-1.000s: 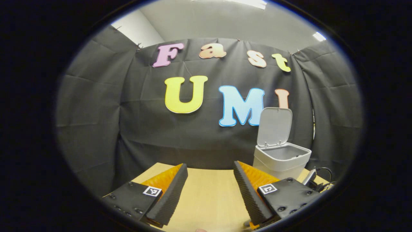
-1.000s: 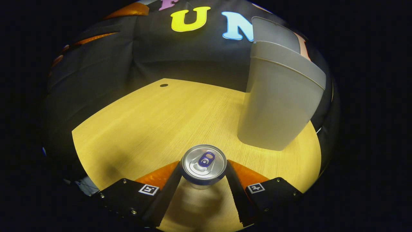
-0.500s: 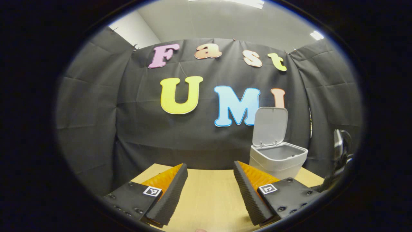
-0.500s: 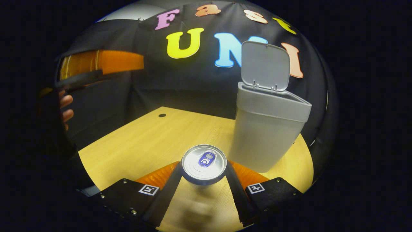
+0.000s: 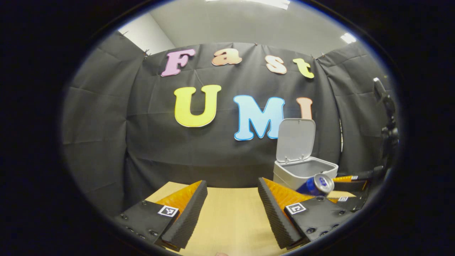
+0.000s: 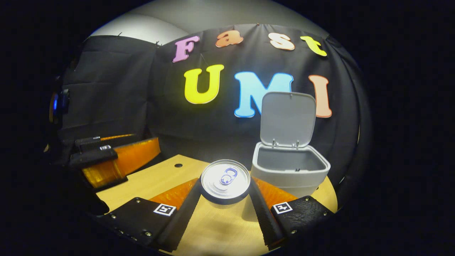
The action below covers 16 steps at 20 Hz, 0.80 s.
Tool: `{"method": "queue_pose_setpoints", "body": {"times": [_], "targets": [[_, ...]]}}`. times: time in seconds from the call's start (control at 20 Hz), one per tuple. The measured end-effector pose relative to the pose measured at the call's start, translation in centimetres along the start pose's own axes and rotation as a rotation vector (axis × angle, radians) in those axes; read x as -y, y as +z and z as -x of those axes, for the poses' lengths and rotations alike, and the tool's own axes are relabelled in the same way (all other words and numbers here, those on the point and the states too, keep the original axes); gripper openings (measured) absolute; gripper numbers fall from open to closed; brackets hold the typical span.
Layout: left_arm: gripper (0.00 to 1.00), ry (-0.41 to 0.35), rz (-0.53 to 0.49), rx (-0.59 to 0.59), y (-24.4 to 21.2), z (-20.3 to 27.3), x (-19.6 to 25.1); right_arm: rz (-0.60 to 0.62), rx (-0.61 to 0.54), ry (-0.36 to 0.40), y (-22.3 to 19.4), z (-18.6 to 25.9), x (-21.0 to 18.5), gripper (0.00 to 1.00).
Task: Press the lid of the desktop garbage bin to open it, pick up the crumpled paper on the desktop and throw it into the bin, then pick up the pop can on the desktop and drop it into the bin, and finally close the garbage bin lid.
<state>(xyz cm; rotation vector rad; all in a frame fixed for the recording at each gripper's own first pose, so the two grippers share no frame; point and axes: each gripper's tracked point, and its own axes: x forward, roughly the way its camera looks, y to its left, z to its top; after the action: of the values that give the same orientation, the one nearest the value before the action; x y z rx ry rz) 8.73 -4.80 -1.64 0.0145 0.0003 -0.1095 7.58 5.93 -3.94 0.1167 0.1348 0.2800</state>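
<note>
In the right gripper view my right gripper point(image 6: 224, 188) is shut on the pop can point(image 6: 225, 182), held upright above the desktop with its silver top and pull tab facing me. The grey garbage bin point(image 6: 289, 172) stands just beyond and to the right, its lid point(image 6: 287, 119) raised upright. In the left gripper view my left gripper point(image 5: 233, 201) is open with nothing between its fingers. That view has the bin point(image 5: 304, 170) at the right, with the can point(image 5: 316, 185) and the right gripper point(image 5: 350, 183) close in front of it. The left gripper point(image 6: 106, 160) is also in the right gripper view, at the left.
The wooden desktop point(image 6: 156, 179) has a small dark hole point(image 6: 178, 165) near its back edge. Black cloth walls close in the booth on three sides. A cable and mount point(image 5: 385, 124) hang at the far right of the left gripper view.
My right gripper has lifted the can well above the desktop, so the bin's open mouth now shows from above. The can and right gripper have come into the left gripper view.
</note>
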Motion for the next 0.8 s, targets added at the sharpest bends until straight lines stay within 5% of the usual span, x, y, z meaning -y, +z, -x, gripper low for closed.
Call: {"method": "queue_pose_setpoints", "body": {"times": [0.2,0.25,0.4,0.8], "targets": [[1.0,0.002,-0.01,0.004,0.2,0.4,0.1,0.012,0.117,-0.042,3.9,-0.9,1.7,0.84],[0.94,0.004,-0.012,0.006,0.2,0.6,0.1,0.01,0.131,-0.053,4.4,-1.0,2.1,0.84],[1.0,0.014,-0.018,0.012,0.5,0.9,0.0,0.004,0.169,-0.093,5.6,-1.6,3.9,0.84],[1.0,0.024,-0.019,0.007,0.2,1.4,0.1,-0.003,0.132,-0.227,4.3,-3.7,10.0,0.84]]}}
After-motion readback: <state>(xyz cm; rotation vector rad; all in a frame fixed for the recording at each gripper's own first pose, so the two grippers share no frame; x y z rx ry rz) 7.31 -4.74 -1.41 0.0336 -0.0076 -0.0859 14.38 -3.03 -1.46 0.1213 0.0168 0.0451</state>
